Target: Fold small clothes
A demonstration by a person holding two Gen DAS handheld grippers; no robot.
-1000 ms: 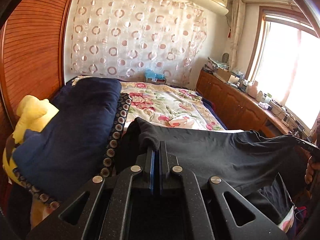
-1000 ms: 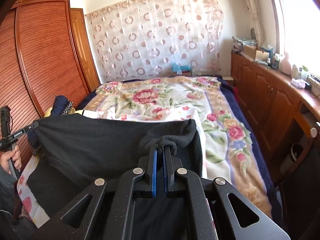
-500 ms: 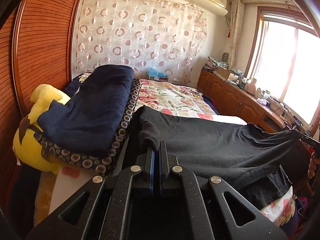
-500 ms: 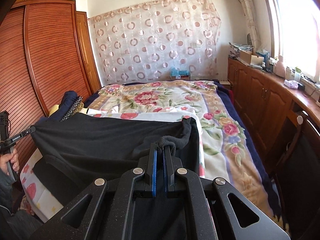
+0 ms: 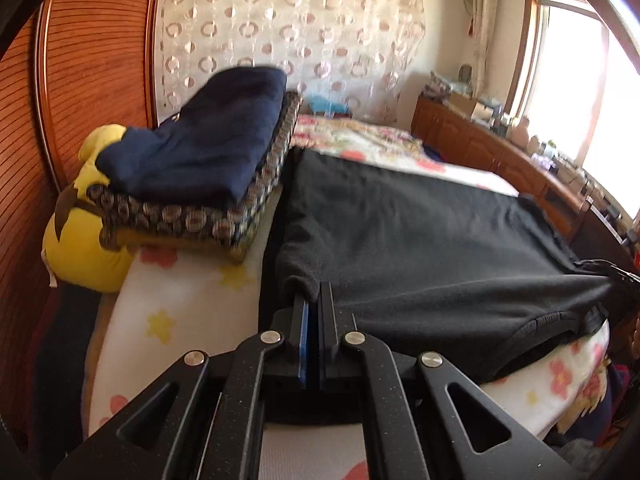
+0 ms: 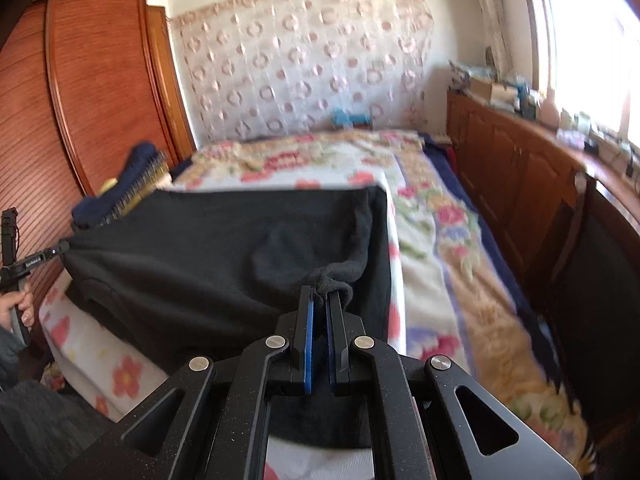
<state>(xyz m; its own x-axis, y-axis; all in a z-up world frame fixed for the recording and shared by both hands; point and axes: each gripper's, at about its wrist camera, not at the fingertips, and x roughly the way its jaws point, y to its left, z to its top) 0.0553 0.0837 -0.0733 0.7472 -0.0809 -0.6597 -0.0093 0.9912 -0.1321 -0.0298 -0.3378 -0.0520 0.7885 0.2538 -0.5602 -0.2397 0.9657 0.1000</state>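
Black fabric is pinched at both ends: the left gripper is clamped tight on a bunched corner of the black garment, and the right gripper is clamped the same way on the opposite corner, its blue-lined fingers nearly meeting around a roll of cloth. Between the two tools the garment is drawn out wide, most of it lying over the near end of the bed, with its lower edge draping over the side of a white flower-print blanket. In the right wrist view, the left gripper shows at the far left edge, held by a hand. Beyond the garment, the floral bedspread runs toward a curtain patterned with rings. To the left of the garment, just beside it, sits a folded navy blanket on a patterned cushion, resting partly on a yellow plush toy against a wooden wardrobe. Along the right side stand wooden cabinets below a bright window.
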